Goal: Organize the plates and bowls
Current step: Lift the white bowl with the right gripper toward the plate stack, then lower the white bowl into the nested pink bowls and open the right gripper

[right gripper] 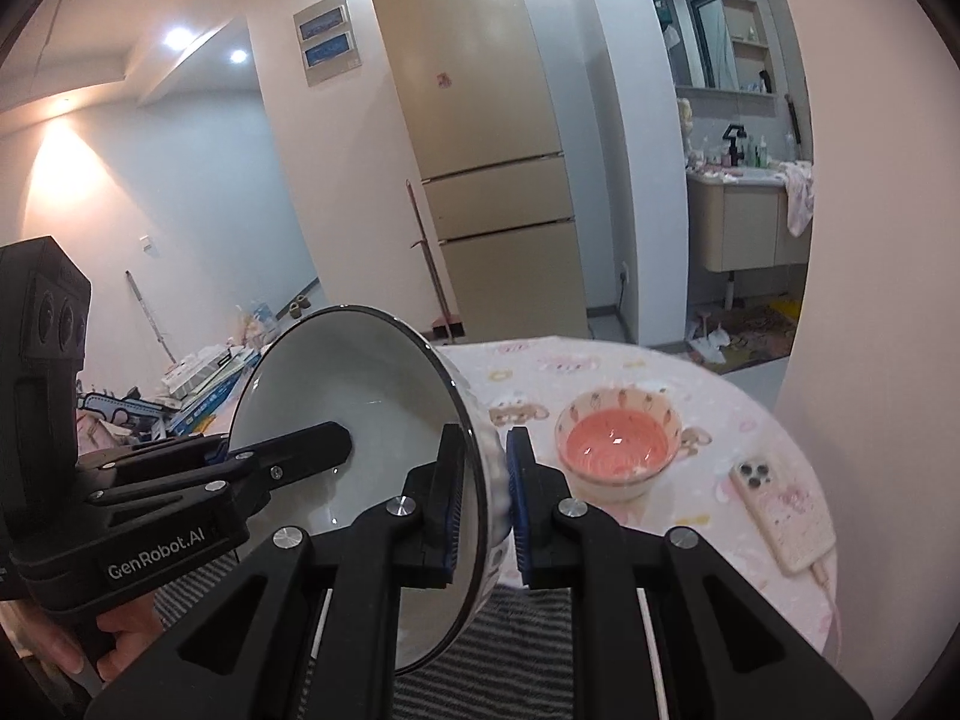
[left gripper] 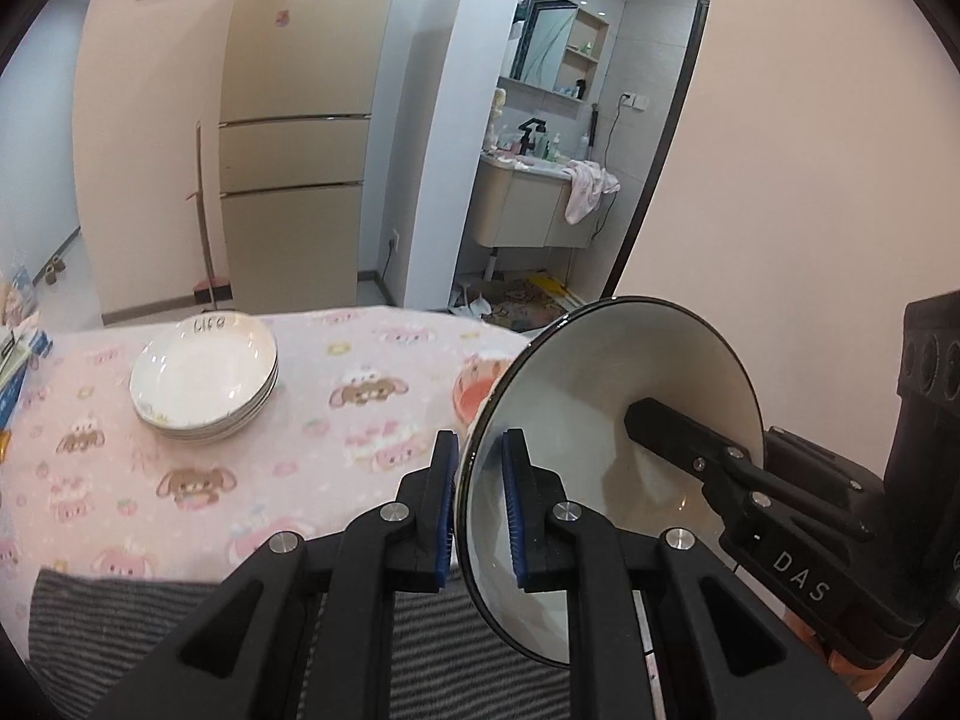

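Observation:
Both grippers hold one large white bowl with a dark rim (left gripper: 600, 420), tilted on edge above the near side of the table. My left gripper (left gripper: 480, 504) is shut on its rim. My right gripper (right gripper: 486, 498) is shut on the opposite rim of the same bowl (right gripper: 360, 390). Each gripper shows in the other's view, one finger reaching inside the bowl. A stack of white plates (left gripper: 204, 378) sits on the table to the far left. A small pink bowl (right gripper: 618, 441) stands on the table to the right.
The round table has a pink cartoon cloth (left gripper: 312, 420) and a grey striped towel (left gripper: 420, 648) at its near edge. A phone on a cable (right gripper: 780, 516) lies right of the pink bowl. Boxes (left gripper: 15, 360) sit at the table's left edge. A fridge (right gripper: 498, 180) stands behind.

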`<state>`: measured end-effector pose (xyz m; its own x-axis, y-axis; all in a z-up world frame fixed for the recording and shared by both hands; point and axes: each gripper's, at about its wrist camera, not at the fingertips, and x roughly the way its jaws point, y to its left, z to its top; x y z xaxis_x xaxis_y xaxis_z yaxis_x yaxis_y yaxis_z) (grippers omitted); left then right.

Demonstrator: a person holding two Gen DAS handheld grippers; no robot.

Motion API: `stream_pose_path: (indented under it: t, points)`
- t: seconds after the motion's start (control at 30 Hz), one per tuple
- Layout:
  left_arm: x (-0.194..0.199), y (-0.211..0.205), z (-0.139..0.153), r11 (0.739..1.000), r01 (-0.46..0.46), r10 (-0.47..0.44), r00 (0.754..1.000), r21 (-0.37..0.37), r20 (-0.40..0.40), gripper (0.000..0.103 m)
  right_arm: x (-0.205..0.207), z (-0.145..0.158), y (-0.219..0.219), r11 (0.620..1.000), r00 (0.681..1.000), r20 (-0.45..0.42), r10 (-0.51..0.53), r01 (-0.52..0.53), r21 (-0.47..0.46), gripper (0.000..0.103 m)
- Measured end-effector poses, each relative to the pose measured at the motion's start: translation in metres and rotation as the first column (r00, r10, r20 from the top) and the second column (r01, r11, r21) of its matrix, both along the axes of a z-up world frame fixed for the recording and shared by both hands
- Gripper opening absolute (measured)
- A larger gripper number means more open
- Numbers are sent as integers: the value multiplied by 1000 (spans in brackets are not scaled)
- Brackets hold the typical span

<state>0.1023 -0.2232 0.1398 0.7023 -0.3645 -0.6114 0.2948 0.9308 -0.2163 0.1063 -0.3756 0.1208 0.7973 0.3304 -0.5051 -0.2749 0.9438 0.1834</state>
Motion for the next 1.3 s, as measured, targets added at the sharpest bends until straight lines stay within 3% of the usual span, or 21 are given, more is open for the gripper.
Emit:
stream_pose_path:
  t: [0.3,0.43,0.63,0.87,0.97,1.13,1.3]
  points:
    - [57,-9,9,1000,29,-29,1000,-9,-3,15,50,15,-17,996,999,-19,-43,44,73,14]
    - [78,-15,-4,999,44,-44,999,-20,-1,15,64,5,-26,989,997,-2,-71,71,132,14]
    - [123,-33,-37,996,83,-84,995,-19,-49,16,92,-19,-32,985,990,-7,-140,140,99,15]
    - [164,-71,-78,982,172,-167,984,76,-67,20,119,-51,-52,968,968,65,-243,238,80,16]
    - [175,-81,-96,978,178,-171,982,106,-75,20,133,-67,-59,965,966,37,-256,253,75,16]
    - [189,-79,-128,980,190,-184,979,64,-85,22,148,-83,-57,962,962,35,-272,272,-10,16]
    - [191,-81,-150,986,141,-136,989,85,-66,25,160,-102,-51,959,962,14,-272,272,-82,16]
